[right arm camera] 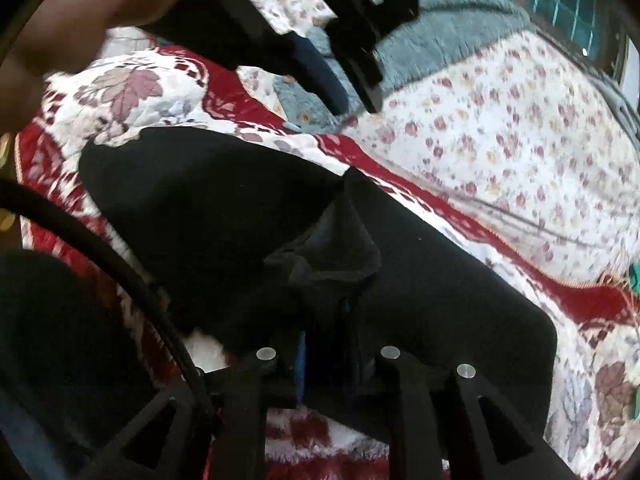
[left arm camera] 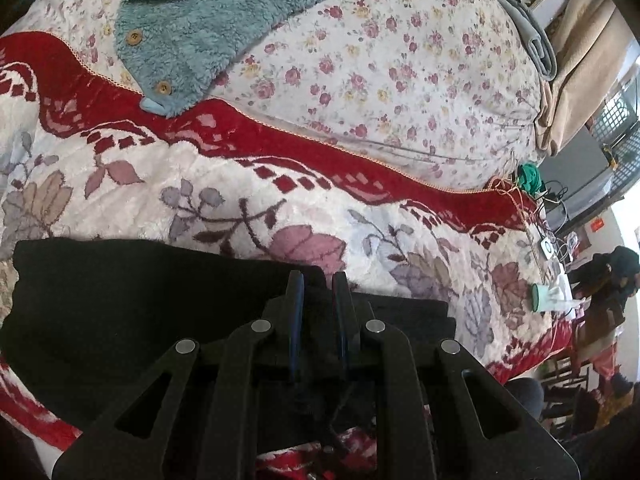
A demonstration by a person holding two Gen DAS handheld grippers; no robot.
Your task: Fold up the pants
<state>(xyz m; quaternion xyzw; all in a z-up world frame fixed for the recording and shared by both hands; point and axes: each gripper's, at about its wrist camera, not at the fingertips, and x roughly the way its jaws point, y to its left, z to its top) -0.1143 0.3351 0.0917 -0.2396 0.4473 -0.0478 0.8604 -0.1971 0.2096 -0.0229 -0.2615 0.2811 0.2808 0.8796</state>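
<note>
Black pants (right arm camera: 248, 208) bunch in my clamped right gripper (right arm camera: 326, 320); only that view shows it. My left gripper (left arm camera: 318, 280), nearly closed, hovers empty above their far edge beside bare blanket (left arm camera: 240, 184).

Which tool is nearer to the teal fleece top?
Left. The left tool hangs over the blanket's red border right beside the teal fleece top. The right tool is back at the pants, pinching a raised fold.

A lived-in bedroom in a home is shown: a bed is covered by a red-bordered leaf-patterned blanket (left arm camera: 280, 200) and a rose-print quilt (left arm camera: 400, 60), with a teal fleece garment (left arm camera: 192, 20) far left; possibly a cluttered bedside table (left arm camera: 556, 272) at right.
</note>
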